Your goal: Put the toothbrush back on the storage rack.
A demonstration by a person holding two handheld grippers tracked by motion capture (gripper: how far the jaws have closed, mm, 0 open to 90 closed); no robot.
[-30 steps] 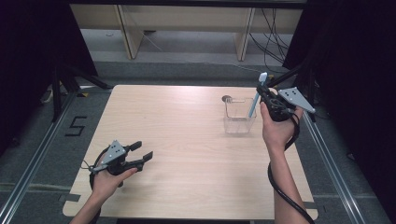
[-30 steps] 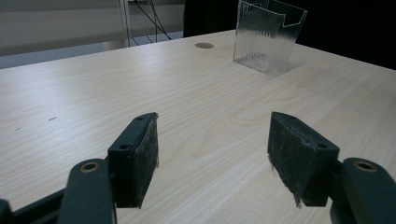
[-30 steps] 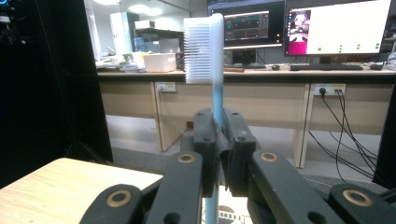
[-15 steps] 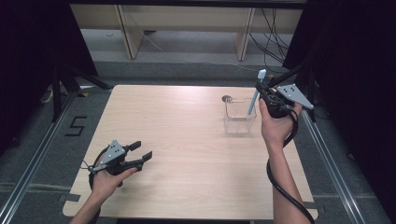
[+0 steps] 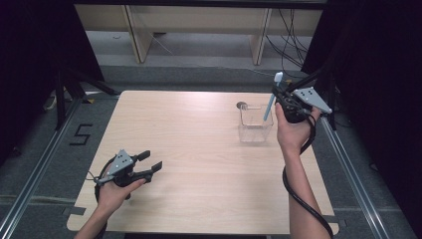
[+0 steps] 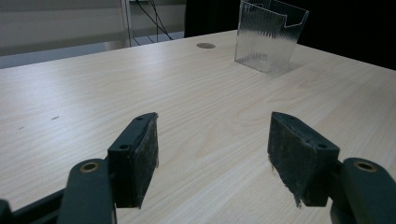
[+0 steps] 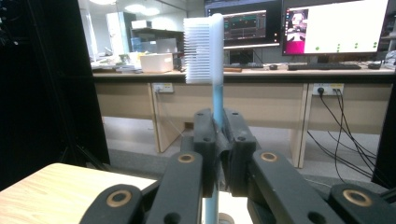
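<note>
Blue plastic forms the handle of the toothbrush (image 7: 214,84), which the right gripper (image 5: 284,102) has clamped between its two jaws; the pads press on the handle from both sides with no visible gap. The white bristle head stands above the jaws, and the handle runs down past them.

Position of the toothbrush: in the high view the toothbrush (image 5: 270,99) hangs over the clear container (image 5: 255,123), with its lower end at or just inside the container's opening. How far in the tip sits cannot be told. The container stands just below and in front of the right gripper, near the far right part of the wooden table (image 5: 199,149).

Orientation: the long axis is close to upright, leaning slightly. The bristle head points up and away from the table; the bare handle end points down toward the container. In the right gripper view the bristles face left of the jaws.

Risks, judged from this state:
- The container looks light. A handle tip that catches its rim or wall could tip or slide it.
- The grip sits on a narrow, smooth handle. A sideways load could make the toothbrush pivot between the pads.
- Release with the tip too high could let the toothbrush bounce or topple out.

The left gripper (image 5: 149,164) rests well apart from the container, near the table's close left part, jaws spread and empty. The left gripper view shows the container (image 6: 268,37) far ahead.
</note>
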